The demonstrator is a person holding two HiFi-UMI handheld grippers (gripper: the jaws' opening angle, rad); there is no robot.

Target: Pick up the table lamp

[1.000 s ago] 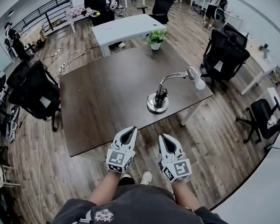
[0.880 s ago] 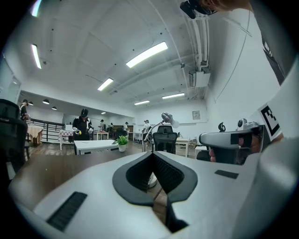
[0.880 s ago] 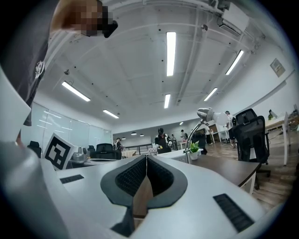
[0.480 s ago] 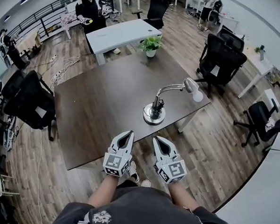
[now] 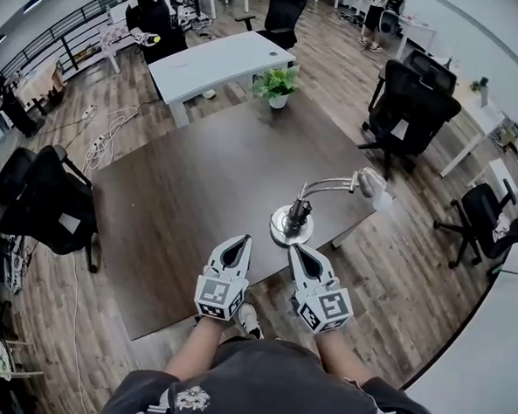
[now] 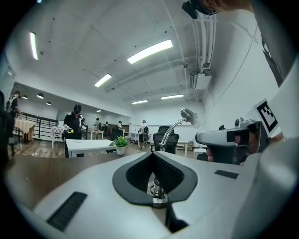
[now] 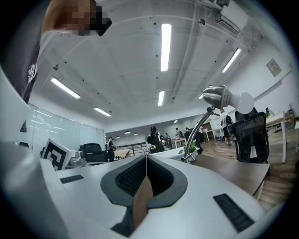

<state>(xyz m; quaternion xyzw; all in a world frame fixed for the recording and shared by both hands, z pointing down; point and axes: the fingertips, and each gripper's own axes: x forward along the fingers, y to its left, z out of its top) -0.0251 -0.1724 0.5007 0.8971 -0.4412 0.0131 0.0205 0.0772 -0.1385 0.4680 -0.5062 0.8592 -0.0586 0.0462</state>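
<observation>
Table lamp (image 5: 290,224), one, left gripper (image 5: 244,239), right gripper (image 5: 297,249)

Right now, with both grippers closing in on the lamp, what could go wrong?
1. The left gripper and right gripper are both shut. Going in like this, they would likely shove the lamp rather than grasp it.
2. The lamp stands close to the near edge of the table, its head out by the corner. A push might tip it off.
3. The bent neck carries weight off to one side, so a low grip may let it swing.
</observation>
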